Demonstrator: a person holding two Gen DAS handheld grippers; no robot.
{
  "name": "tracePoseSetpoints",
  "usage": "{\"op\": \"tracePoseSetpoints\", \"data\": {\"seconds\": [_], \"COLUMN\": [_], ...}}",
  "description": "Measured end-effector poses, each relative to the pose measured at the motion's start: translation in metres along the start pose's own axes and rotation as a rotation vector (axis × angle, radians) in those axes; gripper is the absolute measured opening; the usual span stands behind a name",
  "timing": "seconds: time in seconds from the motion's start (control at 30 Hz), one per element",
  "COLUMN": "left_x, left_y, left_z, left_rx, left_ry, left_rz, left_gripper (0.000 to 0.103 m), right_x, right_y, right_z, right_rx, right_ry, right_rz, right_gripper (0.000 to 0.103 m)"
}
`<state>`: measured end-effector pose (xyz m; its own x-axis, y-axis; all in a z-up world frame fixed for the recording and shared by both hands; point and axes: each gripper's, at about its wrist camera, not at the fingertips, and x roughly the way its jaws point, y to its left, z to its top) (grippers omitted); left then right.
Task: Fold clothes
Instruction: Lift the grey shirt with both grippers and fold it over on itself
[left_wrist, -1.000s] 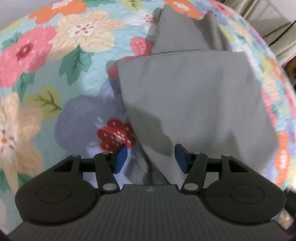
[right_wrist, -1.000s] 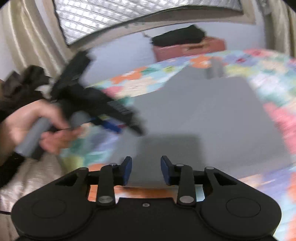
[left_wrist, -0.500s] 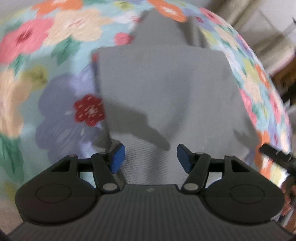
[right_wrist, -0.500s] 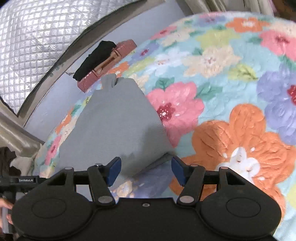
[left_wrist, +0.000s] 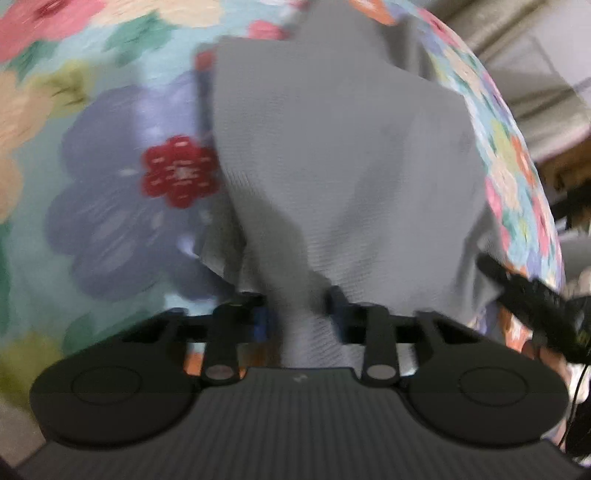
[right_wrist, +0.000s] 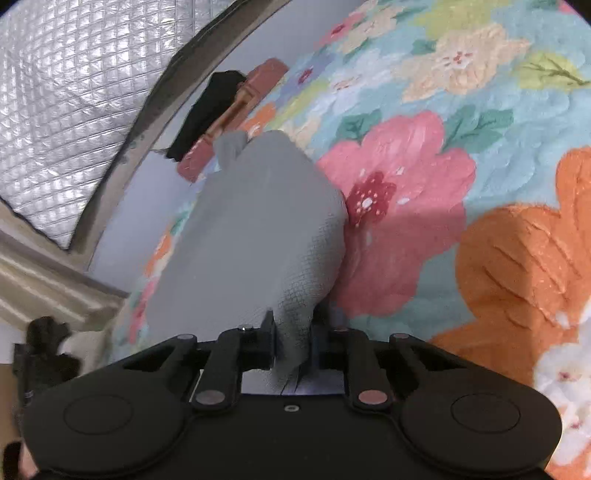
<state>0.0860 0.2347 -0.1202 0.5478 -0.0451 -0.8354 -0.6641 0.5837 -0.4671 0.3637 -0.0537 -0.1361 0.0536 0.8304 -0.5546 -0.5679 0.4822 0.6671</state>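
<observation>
Left wrist view: a grey garment (left_wrist: 332, 147), of fine ribbed or waffle-textured knit, lies partly folded on a quilted bedspread (left_wrist: 92, 184) printed with large flowers in pink, orange, cream, violet and red on a pale turquoise ground. The folded panel is roughly rectangular, with a narrower piece running on toward the far edge of the bedspread. Its near edge is gathered up into a bunched ridge. The left gripper (left_wrist: 299, 317), black with blue pads, points steeply down at this near edge; its jaws have just been closing and now stand narrow, pinching the bunched cloth between the pads. At the right edge of the view the black body of the right gripper (left_wrist: 528, 295) shows at the garment's other near corner, blurred.

Right wrist view: the right gripper (right_wrist: 293, 339) is angled moderately downward and rolled, so the bedspread (right_wrist: 517, 258) appears tilted. Its jaws have just been closing and grip a crumpled corner of the garment (right_wrist: 258, 229), the waffle weave plainly visible there. Beyond the far edge of the bedspread lie a reddish-brown box (right_wrist: 236, 110) with a black item on it and a quilted silver panel (right_wrist: 74, 92). No legible writing is visible in either view.
</observation>
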Motion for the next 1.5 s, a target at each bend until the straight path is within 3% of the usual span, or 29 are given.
{"op": "tracePoseSetpoints", "data": {"seconds": [0.17, 0.33, 0.47, 0.53, 0.6, 0.7, 0.73, 0.77, 0.8, 0.9, 1.0, 1.13, 1.3, 1.4, 1.5], "left_x": [-0.009, 0.000, 0.016, 0.027, 0.034, 0.038, 0.038, 0.037, 0.034, 0.022, 0.010, -0.005, -0.011, -0.009, -0.015], "left_y": [-0.027, -0.059, -0.093, -0.101, -0.105, -0.105, -0.106, -0.108, -0.111, -0.120, -0.127, -0.125, -0.136, -0.133, -0.132], "left_z": [-0.007, -0.024, -0.055, -0.064, -0.065, -0.061, -0.062, -0.066, -0.073, -0.081, -0.082, -0.082, -0.091, -0.081, -0.061], "left_rx": [0.104, 0.141, 0.246, 0.270, 0.277, 0.246, 0.238, 0.253, 0.286, 0.367, 0.386, 0.369, 0.460, 0.423, 0.374], "left_ry": [-0.053, 0.051, 0.096, 0.111, 0.124, 0.152, 0.150, 0.140, 0.118, 0.038, -0.013, -0.001, -0.008, 0.005, -0.003], "left_rz": [-0.087, -0.224, -0.205, -0.167, -0.147, -0.203, -0.210, -0.197, -0.168, -0.143, -0.177, -0.286, -0.294, -0.315, -0.340], "left_gripper": [0.016, 0.016, 0.017, 0.023, 0.035, 0.057, 0.055, 0.046, 0.017, 0.015, 0.015, 0.014, 0.014, 0.014, 0.014], "right_x": [-0.046, -0.111, -0.151, -0.155, -0.151, -0.144, -0.144, -0.144, -0.145, -0.149, -0.157, -0.184, -0.202, -0.198, -0.188], "right_y": [0.031, 0.040, 0.018, 0.000, -0.011, -0.005, -0.001, 0.002, 0.005, 0.003, 0.000, 0.001, -0.010, -0.011, 0.009], "right_z": [0.005, 0.001, -0.015, -0.019, -0.019, -0.016, -0.016, -0.016, -0.017, -0.019, -0.021, -0.034, -0.066, -0.059, -0.032], "right_rx": [-0.018, 0.022, 0.094, 0.157, 0.201, 0.184, 0.167, 0.150, 0.136, 0.142, 0.163, 0.220, 0.313, 0.316, 0.227], "right_ry": [-0.162, -0.258, -0.278, -0.260, -0.248, -0.253, -0.259, -0.263, -0.267, -0.273, -0.299, -0.394, -0.419, -0.412, -0.400], "right_rz": [-0.002, -0.086, -0.141, -0.164, -0.169, -0.162, -0.158, -0.153, -0.151, -0.152, -0.146, -0.104, -0.129, -0.130, -0.153], "right_gripper": [0.018, 0.018, 0.018, 0.018, 0.019, 0.019, 0.019, 0.019, 0.019, 0.019, 0.019, 0.019, 0.019, 0.019, 0.019]}}
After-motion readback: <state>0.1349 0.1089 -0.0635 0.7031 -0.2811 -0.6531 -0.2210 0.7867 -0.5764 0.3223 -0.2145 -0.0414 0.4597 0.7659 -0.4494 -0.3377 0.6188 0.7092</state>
